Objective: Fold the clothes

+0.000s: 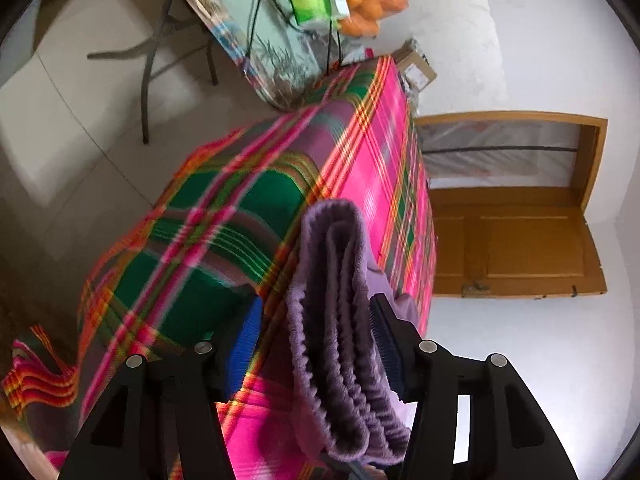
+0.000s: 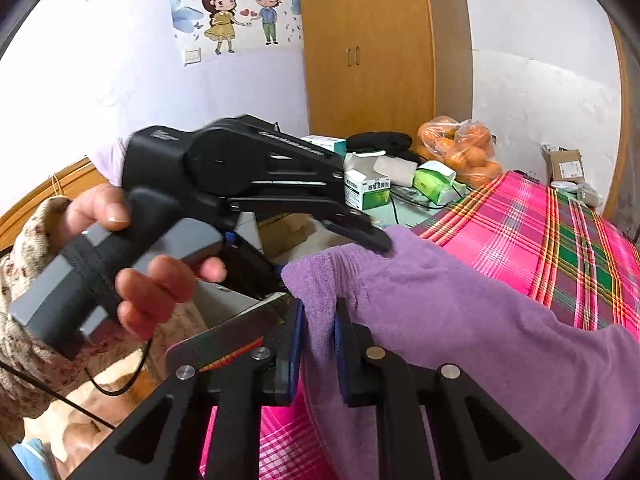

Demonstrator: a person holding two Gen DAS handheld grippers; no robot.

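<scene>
A purple fleece cloth point(image 1: 340, 320) is folded into several thick layers and lies across the pink and green plaid sheet point(image 1: 248, 208). My left gripper point(image 1: 314, 320) stands open around the folded stack. The stack rests against the right finger point(image 1: 384, 332), with a gap to the blue left pad point(image 1: 246, 336). The right wrist view shows a person's hand point(image 2: 160, 284) holding the left gripper point(image 2: 326, 258), its upper finger lying on the purple cloth point(image 2: 460, 312). My right gripper point(image 2: 318, 332) is shut on the cloth's near edge, and the cloth hangs down between its pads.
Behind the plaid sheet point(image 2: 540, 232), a table holds green and white medicine boxes point(image 2: 366, 188), a bag of oranges point(image 2: 460, 152) and black cables. A cardboard box point(image 2: 566, 166) sits at the far right. A wooden wardrobe point(image 2: 368, 48) and a wooden door point(image 1: 516, 204) stand nearby.
</scene>
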